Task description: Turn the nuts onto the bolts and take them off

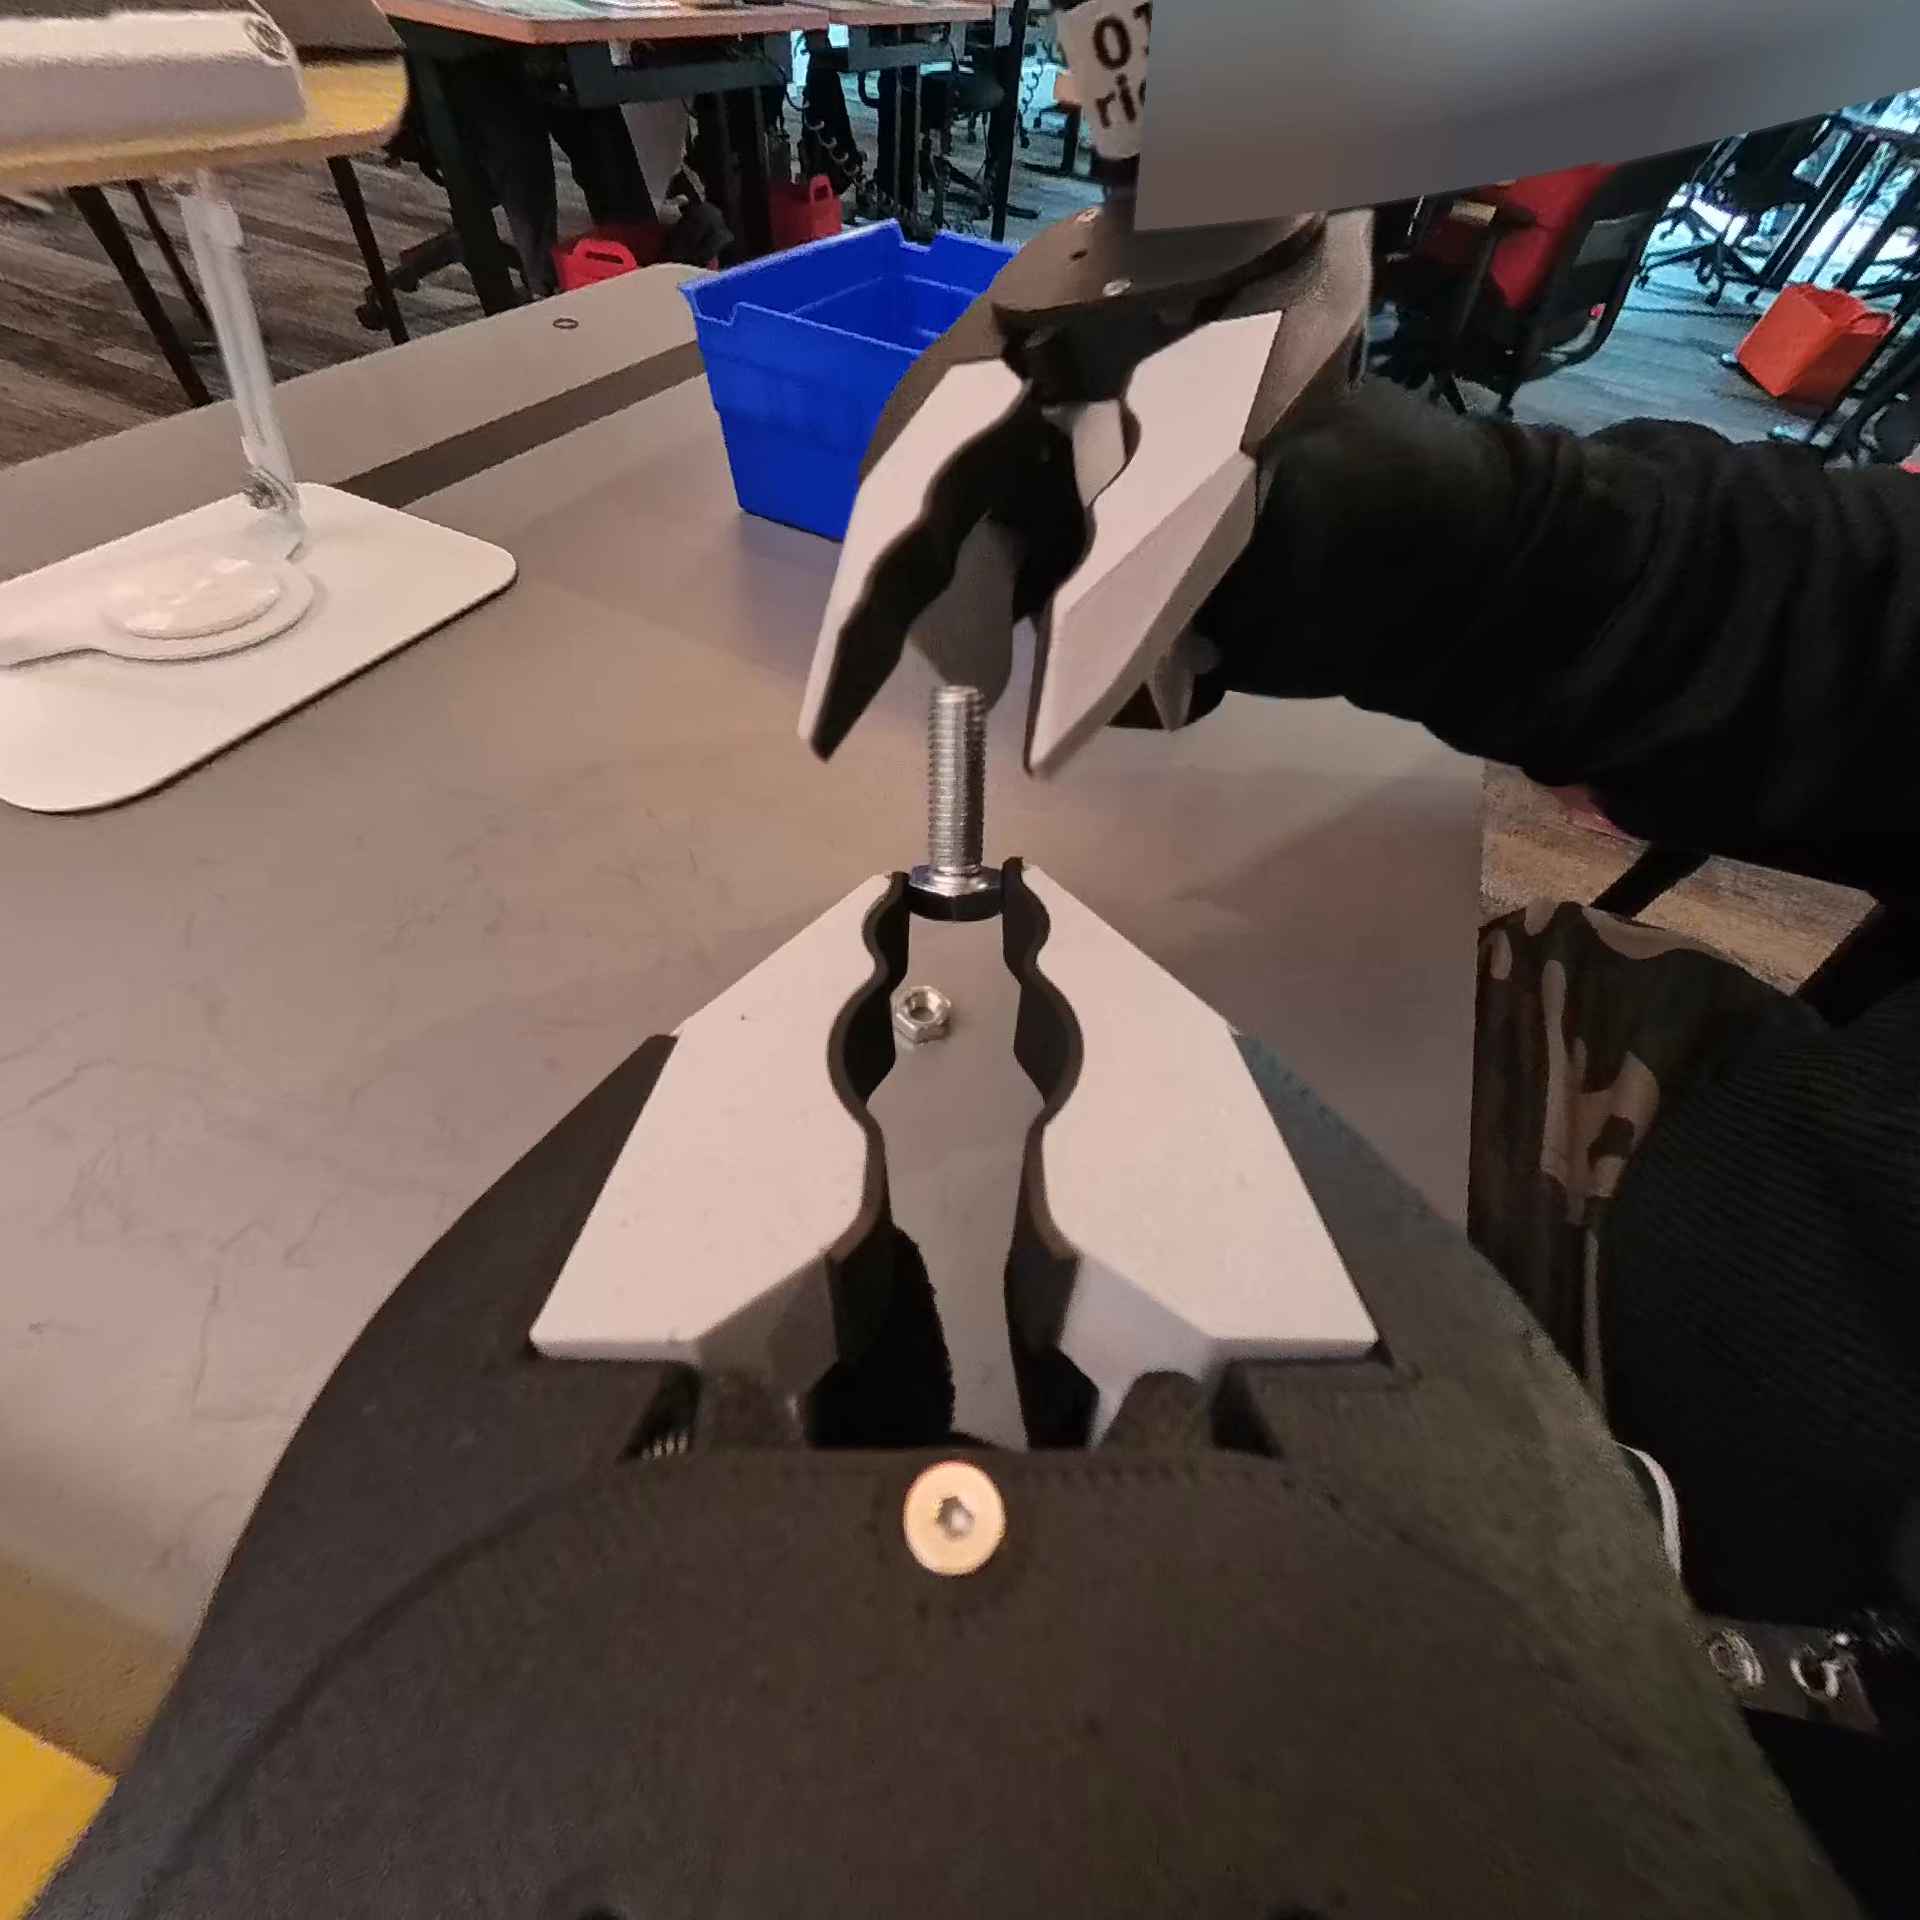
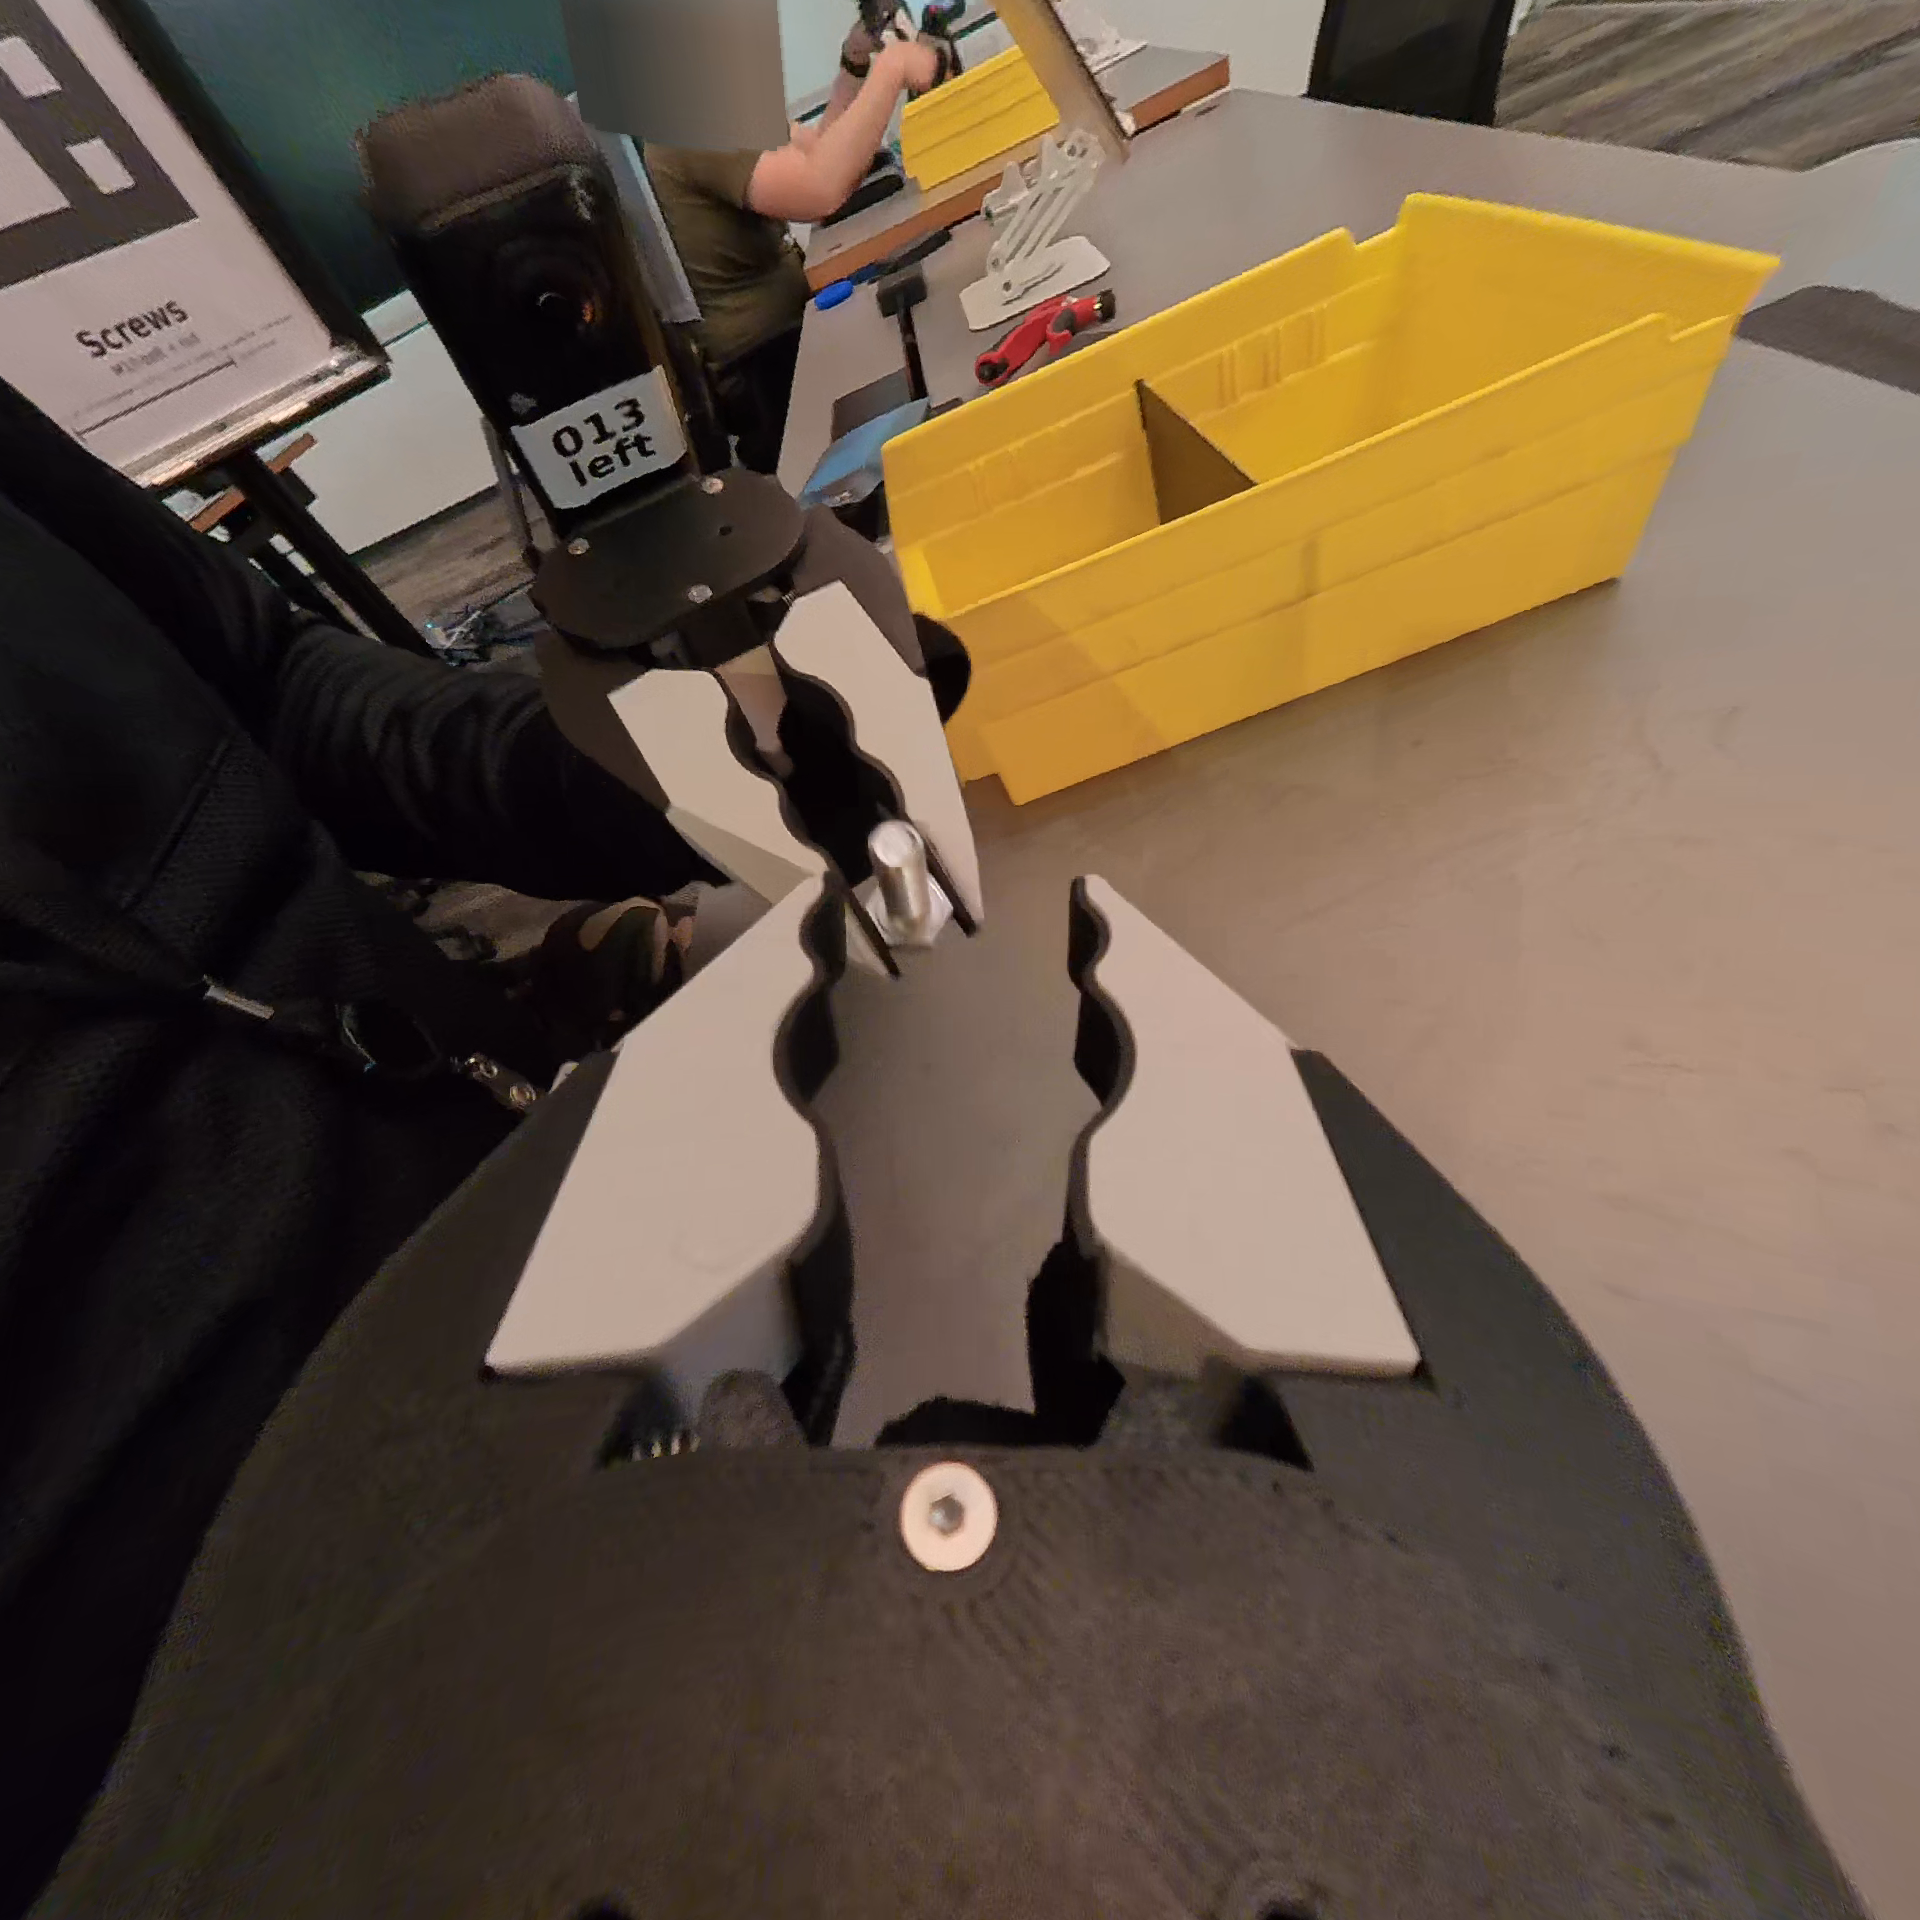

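A silver bolt (image 1: 957, 779) stands upright, thread up, with its head clamped between my left gripper's (image 1: 956, 881) fingertips just above the grey table (image 1: 520, 935). A loose silver nut (image 1: 921, 1014) lies on the table under the left fingers, behind the bolt head. My right gripper (image 1: 932, 753) comes down from above, open and empty, its fingertips on either side of the bolt's top end. In the right wrist view my right gripper (image 2: 953, 885) is open, and the bolt (image 2: 899, 873) sits in the left gripper (image 2: 932, 951) just beyond its left fingertip. The nut is hidden there.
A blue bin (image 1: 821, 384) stands behind the bolt. A yellow divided bin (image 2: 1299, 582) stands to the right in the right wrist view. A white stand on a flat base (image 1: 239, 582) sits at the far left. The table's edge (image 1: 1481, 935) runs close on the right. The tips of both grippers are at nearly the same place.
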